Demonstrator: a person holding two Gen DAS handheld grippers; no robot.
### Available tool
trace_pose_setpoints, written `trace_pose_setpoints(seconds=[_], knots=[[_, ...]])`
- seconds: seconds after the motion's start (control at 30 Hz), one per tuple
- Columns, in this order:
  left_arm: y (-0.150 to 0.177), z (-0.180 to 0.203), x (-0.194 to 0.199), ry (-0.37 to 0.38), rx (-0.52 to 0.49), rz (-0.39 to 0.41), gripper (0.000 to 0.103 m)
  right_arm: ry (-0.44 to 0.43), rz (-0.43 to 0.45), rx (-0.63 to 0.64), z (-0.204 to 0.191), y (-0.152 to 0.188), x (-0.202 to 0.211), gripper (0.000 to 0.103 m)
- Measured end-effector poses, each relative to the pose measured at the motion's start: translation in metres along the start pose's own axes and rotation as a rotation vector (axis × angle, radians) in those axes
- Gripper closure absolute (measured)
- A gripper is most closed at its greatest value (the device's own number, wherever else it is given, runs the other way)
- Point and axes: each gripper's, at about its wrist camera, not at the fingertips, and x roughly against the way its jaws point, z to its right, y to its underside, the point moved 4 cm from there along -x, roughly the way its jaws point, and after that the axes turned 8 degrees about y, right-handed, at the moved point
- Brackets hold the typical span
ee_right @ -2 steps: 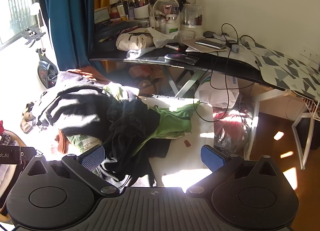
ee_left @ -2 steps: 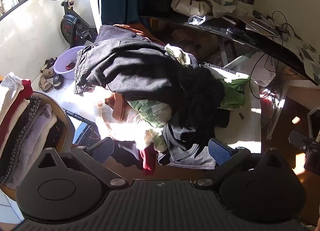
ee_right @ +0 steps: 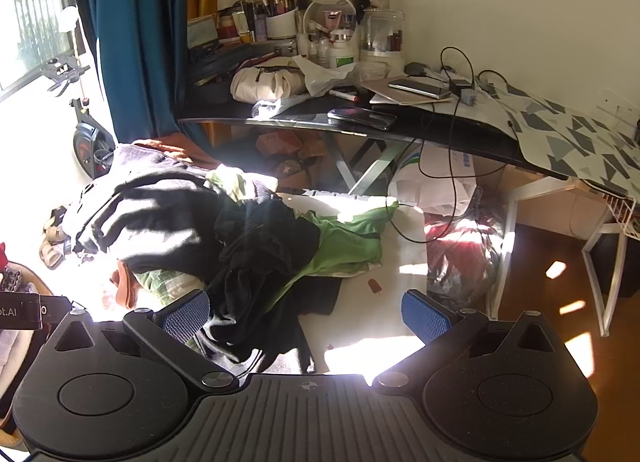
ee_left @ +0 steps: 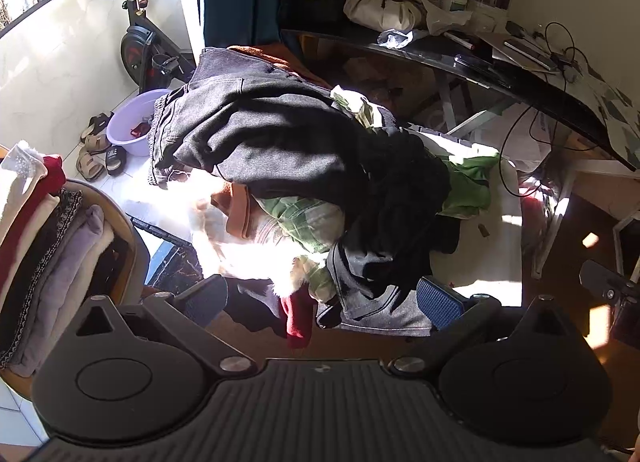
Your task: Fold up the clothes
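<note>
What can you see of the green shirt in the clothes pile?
The green shirt is bright, thin-looking fabric, crumpled and unfolded, with a dark trim line near one edge. It lies on the right side of the pile on a white surface, partly sunlit. A black garment overlaps its left part, hiding much of it. In the left wrist view it shows as a green bunch. Neither gripper touches it.

"SMILE" on black slipper (ee_left: pixel 113 153), "ot.AI" on black gripper body (ee_right: pixel 20 312)

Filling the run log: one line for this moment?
left gripper: open, empty | right gripper: open, empty | clothes pile: unfolded, untouched | folded stack: left side
</note>
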Motion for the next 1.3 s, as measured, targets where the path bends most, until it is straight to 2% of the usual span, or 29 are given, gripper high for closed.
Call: trace_pose_setpoints(seconds=[0.3, 0.5, 0.77, 1.3], knots=[[0.003, -0.018, 0.009, 0.016, 0.009, 0.022, 0.000, -0.007, 0.012, -0.011, -0.014, 0.002, 0.012, 0.001], [0.004, -0.034, 0.007, 0.034, 0.021, -0.002, 0.000, 0.008, -0.014, 0.001, -0.030, 0.003, 0.015, 0.001], [0.006, -0.041, 0.009, 0.004, 0.012, -0.012, 0.000, 0.004, -0.015, 0.015, -0.037, 0.003, 0.017, 0.001], [0.012, -0.051, 0.009, -0.005, 0.049, -0.027, 0.000, 0.015, -0.030, 0.063, -0.049, 0.006, 0.017, 0.001]])
